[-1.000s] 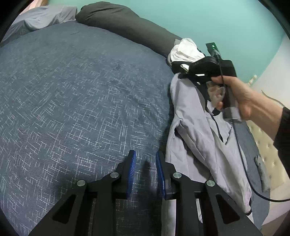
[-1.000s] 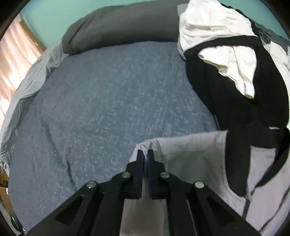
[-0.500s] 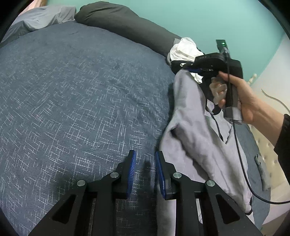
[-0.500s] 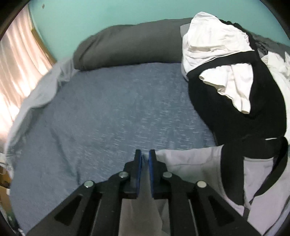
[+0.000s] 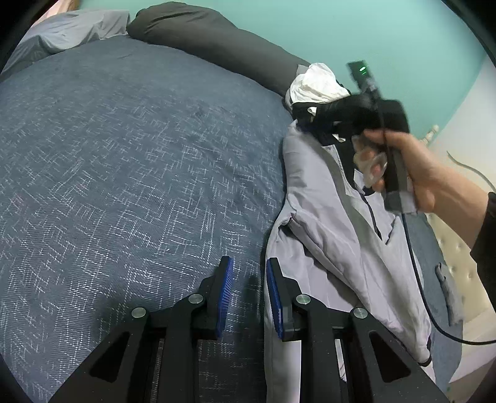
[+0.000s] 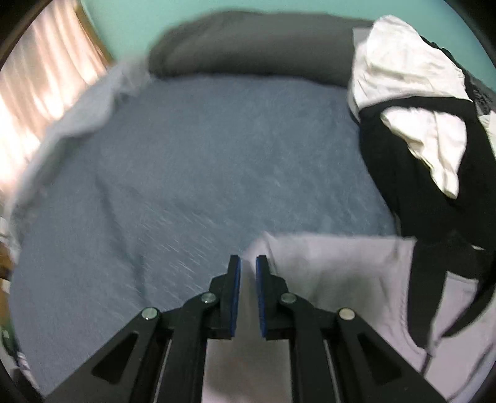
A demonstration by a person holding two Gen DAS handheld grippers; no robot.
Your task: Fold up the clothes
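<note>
A light grey zip jacket (image 5: 328,223) lies crumpled along the right side of the blue bed cover (image 5: 124,155). My left gripper (image 5: 249,279) hovers over the cover just beside the jacket's left edge, open with nothing between its blue pads. A hand holds my right gripper (image 5: 313,124) at the jacket's far corner. In the right wrist view the right gripper (image 6: 248,269) has its jaws a little apart. Jacket (image 6: 341,272) cloth shows in the gap and under the right finger, but the pads do not press it.
A heap of black and white clothes (image 6: 418,130) sits just beyond the jacket. A dark grey pillow (image 5: 210,34) and a light grey one (image 5: 71,28) line the far edge by the teal wall. A cream tufted headboard (image 5: 458,248) borders the right. A black cable trails from the right gripper.
The right gripper's jaws, shut on the jacket's corner a second ago, have parted slightly. The right hand shifted and rolled, and the jacket's far part rose, then sank. The left gripper kept still.
</note>
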